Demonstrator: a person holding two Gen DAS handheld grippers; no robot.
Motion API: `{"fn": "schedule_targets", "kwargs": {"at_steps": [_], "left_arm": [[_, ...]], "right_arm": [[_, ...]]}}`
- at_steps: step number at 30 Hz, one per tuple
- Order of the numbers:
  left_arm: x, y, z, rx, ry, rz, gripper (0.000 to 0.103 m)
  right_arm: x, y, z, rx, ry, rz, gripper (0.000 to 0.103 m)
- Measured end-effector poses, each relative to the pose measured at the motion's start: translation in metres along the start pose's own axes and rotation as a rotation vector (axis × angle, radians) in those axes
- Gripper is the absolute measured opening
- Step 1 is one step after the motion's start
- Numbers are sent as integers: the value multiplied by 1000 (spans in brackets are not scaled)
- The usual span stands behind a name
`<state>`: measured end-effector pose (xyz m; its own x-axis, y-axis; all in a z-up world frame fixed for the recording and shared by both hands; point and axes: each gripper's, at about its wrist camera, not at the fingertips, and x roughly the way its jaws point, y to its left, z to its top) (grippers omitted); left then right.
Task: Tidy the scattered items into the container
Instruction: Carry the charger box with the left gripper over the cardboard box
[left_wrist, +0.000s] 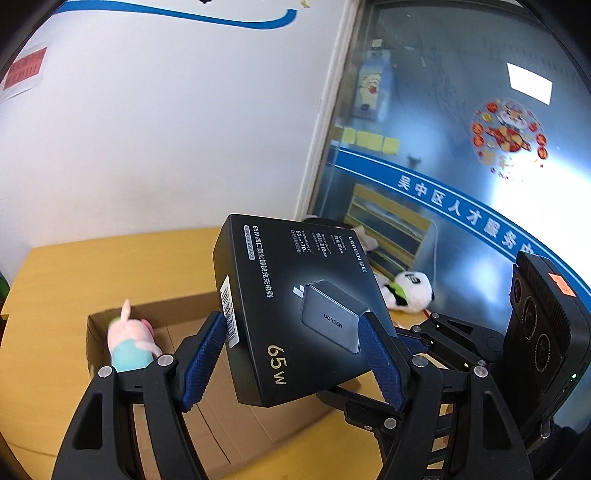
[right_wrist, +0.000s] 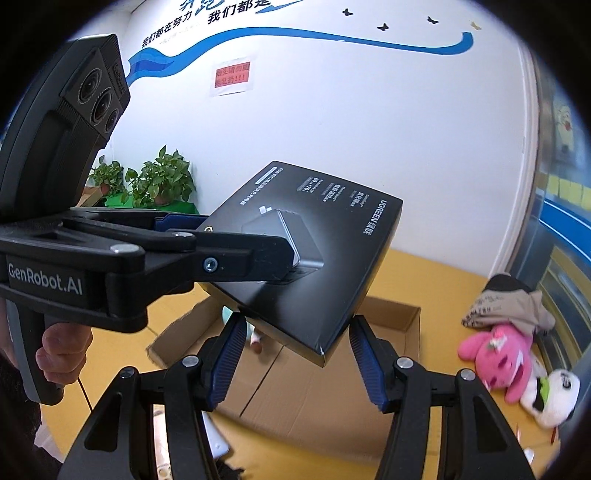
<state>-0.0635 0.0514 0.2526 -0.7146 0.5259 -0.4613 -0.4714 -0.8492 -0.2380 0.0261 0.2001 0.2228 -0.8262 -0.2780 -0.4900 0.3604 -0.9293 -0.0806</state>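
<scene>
My left gripper (left_wrist: 291, 321) is shut on a black UGREEN charger box (left_wrist: 295, 295) and holds it tilted in the air above the open cardboard box (left_wrist: 229, 413). A pink plush pig (left_wrist: 131, 341) lies in the cardboard box at its far left corner. In the right wrist view the charger box (right_wrist: 332, 258) hangs over the cardboard box (right_wrist: 391, 317), clamped by the left gripper (right_wrist: 255, 251) reaching in from the left. My right gripper (right_wrist: 297, 325) is open just below the charger box's near corner; I cannot tell if its fingers touch it.
A panda plush (left_wrist: 410, 291) lies on the yellow table (left_wrist: 74, 280) by the glass partition. In the right wrist view a pink rabbit plush (right_wrist: 498, 358), the panda (right_wrist: 550, 398) and crumpled cloth (right_wrist: 509, 302) lie at the right. Potted plants (right_wrist: 159, 181) stand at the back left.
</scene>
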Motion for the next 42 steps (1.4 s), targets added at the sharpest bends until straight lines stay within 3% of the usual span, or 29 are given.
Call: {"fn": "schedule_targets", "kwargs": {"at_steps": [10,23,29,42], "left_arm": [[42,46,26,-55,-10,10,77],[125,108,33,-140,54,11,77],[164,130,23,-178,103,20,77],[249,174,-41,-304,292,75,77]], "right_arm": [[54,-20,31,-31,29,29,57],[145,-50,42,-48,129,66,57],[189,-66,30,-26,180,91,55],[276,-82,-35,48,360,164,53]]}}
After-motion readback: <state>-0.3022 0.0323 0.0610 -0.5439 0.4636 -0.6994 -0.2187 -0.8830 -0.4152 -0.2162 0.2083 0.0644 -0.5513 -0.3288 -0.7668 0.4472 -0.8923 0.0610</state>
